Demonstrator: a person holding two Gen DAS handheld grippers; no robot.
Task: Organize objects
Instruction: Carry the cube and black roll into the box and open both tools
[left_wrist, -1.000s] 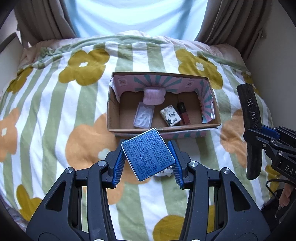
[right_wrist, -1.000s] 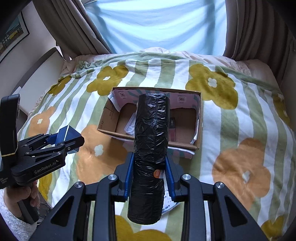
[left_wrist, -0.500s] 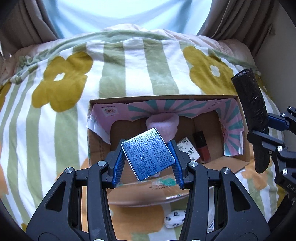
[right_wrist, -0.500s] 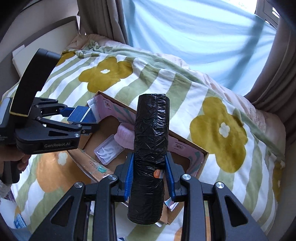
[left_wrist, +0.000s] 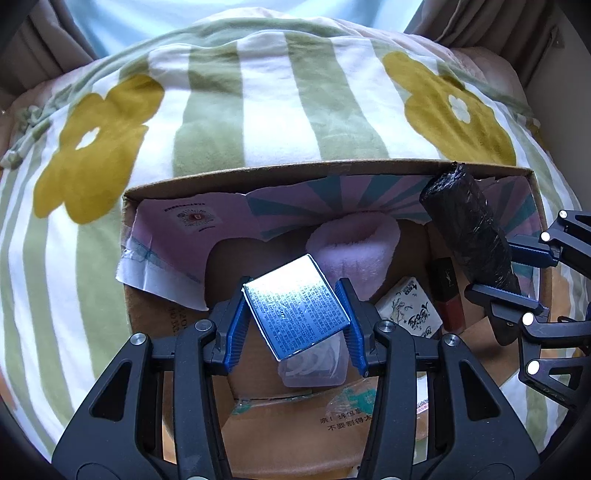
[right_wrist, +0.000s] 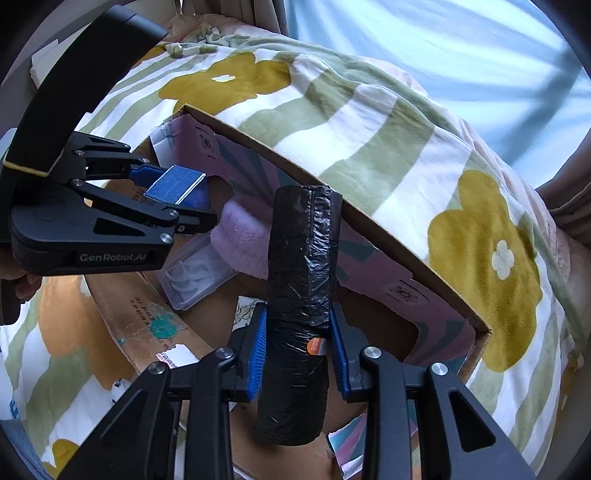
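Over the preceding second both tools had advanced from above the open bedspread to positions over the cardboard box (left_wrist: 369, 168), so both carried items stood ready for placement; in the inspector's judgement, release into the box was the step in hand.

The left tool (left_wrist: 295, 325) was clamped on a flat blue packet (left_wrist: 297, 308), glossy, rectangular and covered in fine print, held tilted above a clear plastic case (left_wrist: 314, 369) on the box floor. The right tool (right_wrist: 297, 350) was pinching a black roll (right_wrist: 301, 295), cylindrical, wrapped in crinkled film, held over the box's right half.

The box was corrugated, with torn pink patterned lining. It already held a fluffy pink item (left_wrist: 356, 247), a small white printed carton (left_wrist: 410, 314) and a dark red tube (left_wrist: 448, 295). The bed's blanket (left_wrist: 273, 110) looked soft, striped green and white with mustard flowers.
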